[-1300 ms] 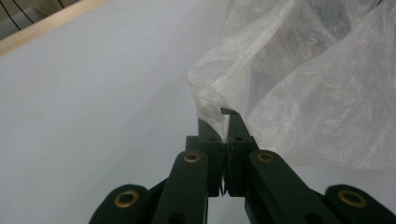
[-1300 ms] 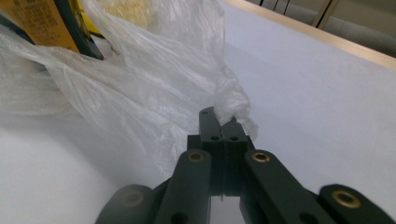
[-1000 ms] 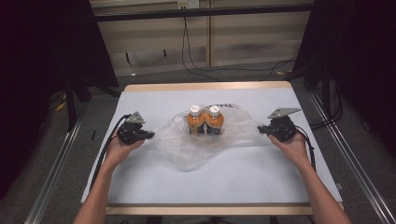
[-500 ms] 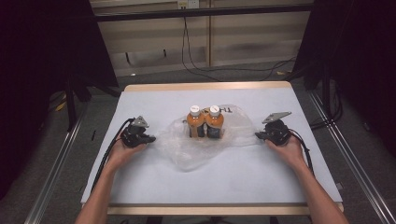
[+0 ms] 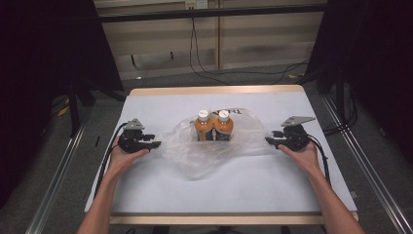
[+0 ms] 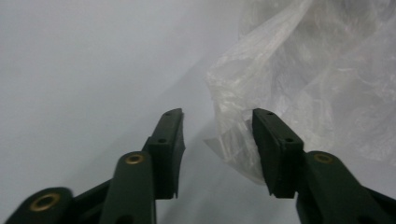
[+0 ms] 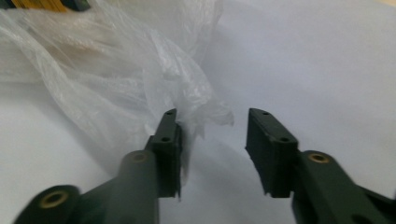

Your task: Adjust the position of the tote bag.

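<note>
Two orange bottles (image 5: 203, 127) (image 5: 224, 126) with white caps stand upright side by side inside a clear plastic bag (image 5: 195, 156) in the middle of the white table (image 5: 243, 185). My left gripper (image 5: 157, 144) (image 6: 217, 114) lies at the bag's left edge. Its jaws have just been opening, and a crumpled flap of the bag (image 6: 303, 70) rests loose by the right jaw. My right gripper (image 5: 268, 140) (image 7: 212, 114) lies at the bag's right edge. Its jaws have just been opening too, with a tip of the bag (image 7: 116, 70) against the left jaw, unpinched.
The table has a wooden rim (image 5: 214, 90) at the far edge. Metal rails (image 5: 360, 170) run along both sides of it. Cables (image 5: 209, 73) trail on the floor beyond, in front of a pale wall, and dark curtains hang to the left and right.
Both grippers' jaws stood shut on the bag's side edges and now stand apart, so the bag lies slack. The hands have hardly moved.
</note>
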The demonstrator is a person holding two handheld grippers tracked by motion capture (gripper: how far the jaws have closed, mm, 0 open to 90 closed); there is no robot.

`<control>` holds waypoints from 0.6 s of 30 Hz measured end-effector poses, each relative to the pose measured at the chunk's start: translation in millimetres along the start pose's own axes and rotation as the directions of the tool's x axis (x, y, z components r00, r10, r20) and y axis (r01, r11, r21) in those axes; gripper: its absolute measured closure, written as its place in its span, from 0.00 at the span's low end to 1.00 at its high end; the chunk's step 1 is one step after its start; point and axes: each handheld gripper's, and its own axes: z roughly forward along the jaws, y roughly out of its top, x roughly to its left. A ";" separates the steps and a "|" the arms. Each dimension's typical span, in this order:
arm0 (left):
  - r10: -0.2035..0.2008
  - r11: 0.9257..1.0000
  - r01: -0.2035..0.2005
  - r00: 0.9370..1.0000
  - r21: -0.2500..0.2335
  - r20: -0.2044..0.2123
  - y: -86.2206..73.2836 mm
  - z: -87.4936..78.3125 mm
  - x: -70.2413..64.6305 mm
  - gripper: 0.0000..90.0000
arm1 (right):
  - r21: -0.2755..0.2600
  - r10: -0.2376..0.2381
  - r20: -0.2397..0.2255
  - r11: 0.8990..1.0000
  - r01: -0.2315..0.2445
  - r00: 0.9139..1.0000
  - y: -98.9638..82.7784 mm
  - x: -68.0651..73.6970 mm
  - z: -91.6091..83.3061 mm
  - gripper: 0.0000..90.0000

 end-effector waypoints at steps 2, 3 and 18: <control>-0.027 0.999 0.027 1.000 -0.044 -0.002 1.7 -8.0 -0.8 0.47 | -0.032 0.010 -0.007 0.999 -0.010 1.000 1.8 1.6 -5.0 0.49; -0.027 0.999 0.027 1.000 -0.044 -0.002 1.7 -8.0 -0.8 0.45 | -0.040 0.013 -0.008 0.999 -0.014 1.000 3.0 3.0 -7.7 0.45; -0.088 0.973 0.101 0.994 -0.209 0.071 5.4 -50.4 -3.0 0.24 | -0.206 0.011 -0.039 0.978 -0.019 0.999 27.6 14.1 -45.0 0.32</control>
